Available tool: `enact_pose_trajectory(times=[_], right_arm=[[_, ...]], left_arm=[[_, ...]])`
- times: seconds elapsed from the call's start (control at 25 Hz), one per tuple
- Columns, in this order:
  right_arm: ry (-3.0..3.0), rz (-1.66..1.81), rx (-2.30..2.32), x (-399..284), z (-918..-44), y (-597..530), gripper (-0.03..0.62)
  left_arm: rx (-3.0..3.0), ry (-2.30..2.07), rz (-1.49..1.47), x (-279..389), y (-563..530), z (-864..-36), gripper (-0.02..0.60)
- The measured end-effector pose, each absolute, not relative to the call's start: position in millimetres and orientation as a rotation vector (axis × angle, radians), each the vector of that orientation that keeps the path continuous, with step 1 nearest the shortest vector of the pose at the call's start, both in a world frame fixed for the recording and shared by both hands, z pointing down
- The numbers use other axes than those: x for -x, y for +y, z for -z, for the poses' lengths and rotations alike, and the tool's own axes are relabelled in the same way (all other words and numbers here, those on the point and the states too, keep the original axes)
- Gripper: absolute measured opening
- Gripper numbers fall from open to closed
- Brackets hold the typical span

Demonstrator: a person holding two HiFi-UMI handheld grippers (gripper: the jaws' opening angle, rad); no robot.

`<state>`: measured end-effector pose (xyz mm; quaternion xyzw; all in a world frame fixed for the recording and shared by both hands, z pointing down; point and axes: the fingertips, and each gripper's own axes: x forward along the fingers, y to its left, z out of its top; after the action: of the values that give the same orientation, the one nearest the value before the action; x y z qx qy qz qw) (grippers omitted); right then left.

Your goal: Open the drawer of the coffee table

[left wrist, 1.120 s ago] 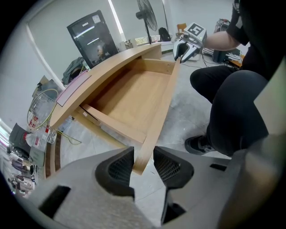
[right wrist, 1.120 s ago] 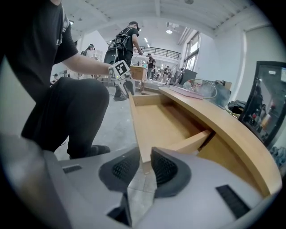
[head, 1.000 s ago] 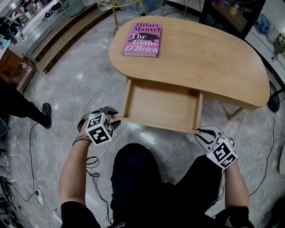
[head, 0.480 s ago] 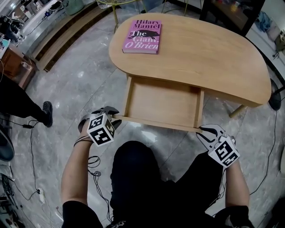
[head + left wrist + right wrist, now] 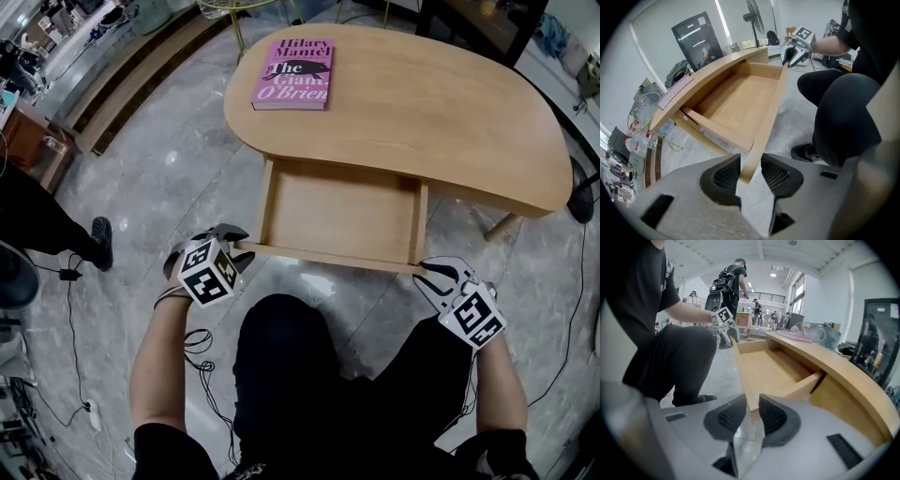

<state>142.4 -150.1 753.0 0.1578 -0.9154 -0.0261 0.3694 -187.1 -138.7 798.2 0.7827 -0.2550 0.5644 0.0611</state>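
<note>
The light wooden coffee table [image 5: 441, 122] has its drawer [image 5: 337, 211] pulled well out toward me; the drawer is empty. My left gripper [image 5: 242, 251] is shut on the left end of the drawer front [image 5: 328, 258]. In the left gripper view the panel's end [image 5: 752, 161] sits between both pads of that gripper [image 5: 750, 176]. My right gripper [image 5: 422, 274] is shut on the right end of the same panel. The right gripper view shows the panel's corner [image 5: 751, 401] pinched between that gripper's pads [image 5: 752, 416]. Each gripper appears in the other's view: the right gripper [image 5: 787, 56], the left gripper [image 5: 729, 336].
A pink book [image 5: 292, 73] lies on the table's far left. My knees [image 5: 281, 347] are just below the drawer front. A bystander's leg and shoe [image 5: 98, 239] and floor cables [image 5: 70, 309] are at the left. A dark screen [image 5: 696, 40] and a fan [image 5: 754, 18] stand beyond the table.
Both grippers and the drawer stand as before. The head view has shifted slightly, and a dark shape has come in at its left edge.
</note>
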Motion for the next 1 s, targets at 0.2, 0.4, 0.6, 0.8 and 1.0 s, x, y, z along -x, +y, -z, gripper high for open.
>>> enact_pose_trajectory(times=[0.2, 0.4, 0.6, 0.8, 1.0], right_arm=[[-2.359, 0.033, -0.334, -134.6, -759.3, -135.7, 0.086], [-2.377, -0.004, -0.339, -134.5, -762.9, -127.4, 0.087], [-2.369, -0.003, -0.351, -139.4, -761.9, -131.1, 0.089], [-2.385, 0.005, -0.353, -137.3, -755.3, -135.8, 0.089], [-2.382, 0.005, -0.354, -135.9, -754.0, -143.0, 0.089]], left_arm=[[-2.336, -0.769, -1.788, 195.1, -137.5, -803.1, 0.146], [-2.323, -0.719, -1.781, 194.9, -128.7, -806.9, 0.144], [-2.345, -0.717, -1.742, 189.1, -124.2, -807.8, 0.143], [-2.353, -0.738, -1.73, 191.5, -130.1, -800.9, 0.143], [-2.35, -0.731, -1.744, 192.0, -139.7, -799.2, 0.144]])
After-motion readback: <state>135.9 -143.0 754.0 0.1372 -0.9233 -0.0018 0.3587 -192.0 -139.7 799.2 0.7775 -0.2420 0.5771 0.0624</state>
